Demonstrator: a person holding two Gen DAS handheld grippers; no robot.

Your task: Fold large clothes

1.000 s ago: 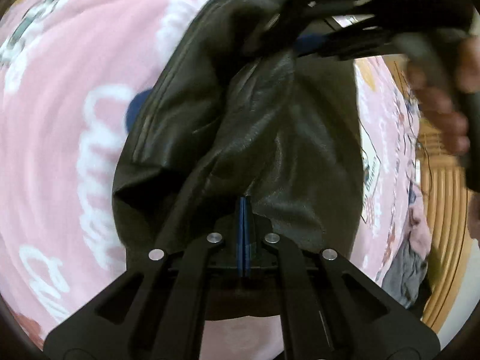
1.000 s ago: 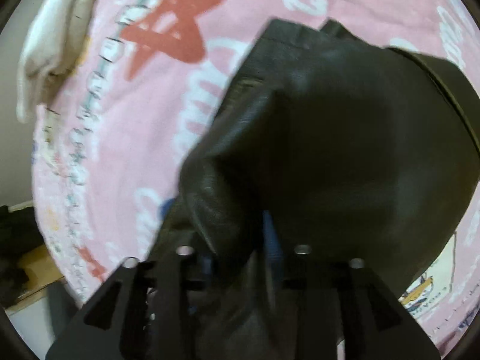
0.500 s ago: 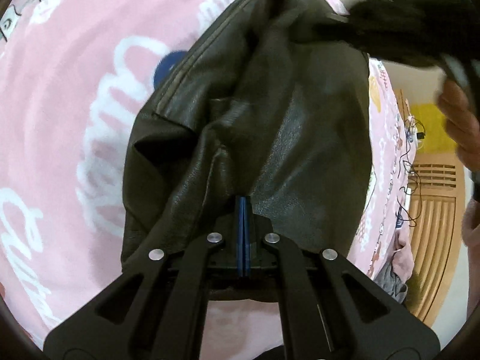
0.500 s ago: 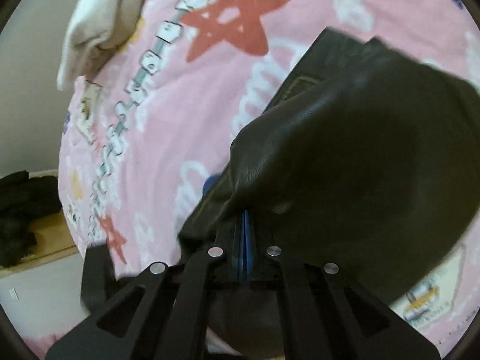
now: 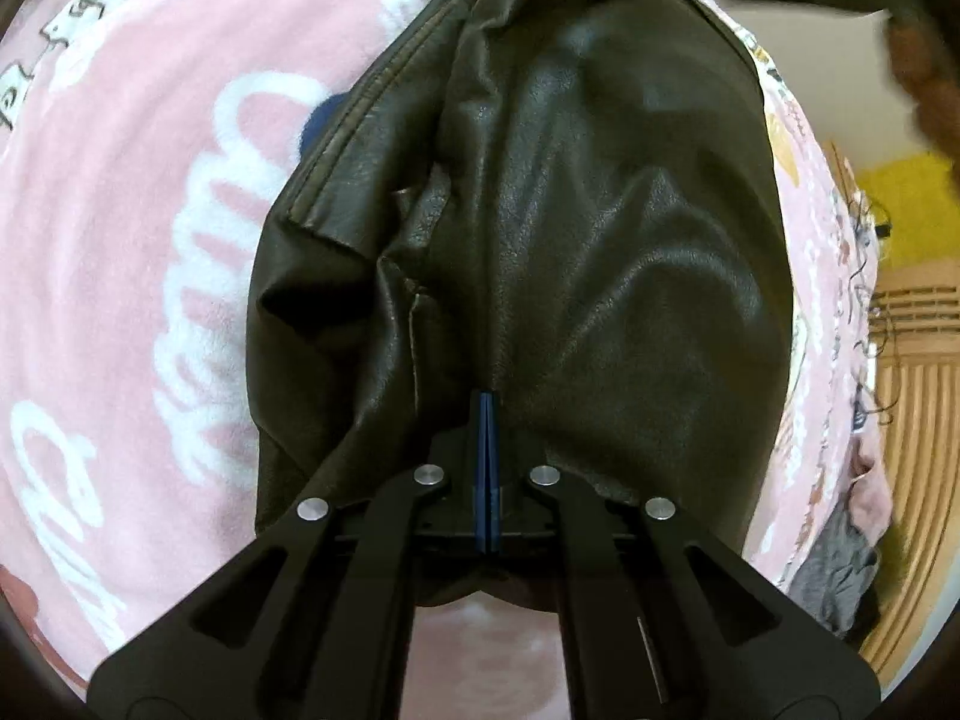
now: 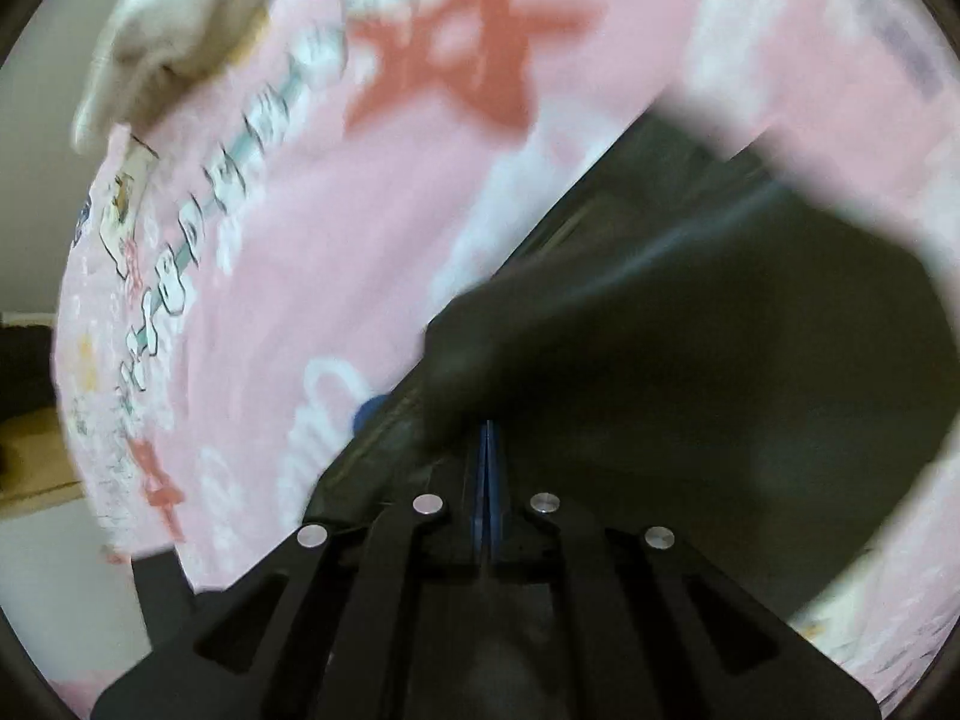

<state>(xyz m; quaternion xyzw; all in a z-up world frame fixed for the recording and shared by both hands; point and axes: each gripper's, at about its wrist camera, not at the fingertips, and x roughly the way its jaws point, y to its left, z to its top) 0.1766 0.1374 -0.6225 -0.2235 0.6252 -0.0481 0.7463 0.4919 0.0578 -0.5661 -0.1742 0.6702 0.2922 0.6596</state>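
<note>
A dark leather jacket (image 5: 570,252) hangs bunched over a pink printed blanket (image 5: 120,240). My left gripper (image 5: 486,402) is shut on the jacket's near edge, its blue pads pressed together in the leather. In the right wrist view the jacket (image 6: 720,360) is blurred and fills the right half. My right gripper (image 6: 487,429) is shut on a fold of it. The right gripper's black frame and the hand (image 5: 924,78) holding it cross the top right of the left wrist view.
The pink blanket (image 6: 312,252) has white lettering and red stars. A white cloth (image 6: 162,30) lies at its far left corner. Grey and pink clothes (image 5: 840,564) and a wooden slatted piece (image 5: 918,420) are off the blanket's right edge.
Both grippers have lifted the jacket and carried it across the blanket. The right gripper, open around the leather one second ago, has shut on a fold. The right view is now motion-blurred.
</note>
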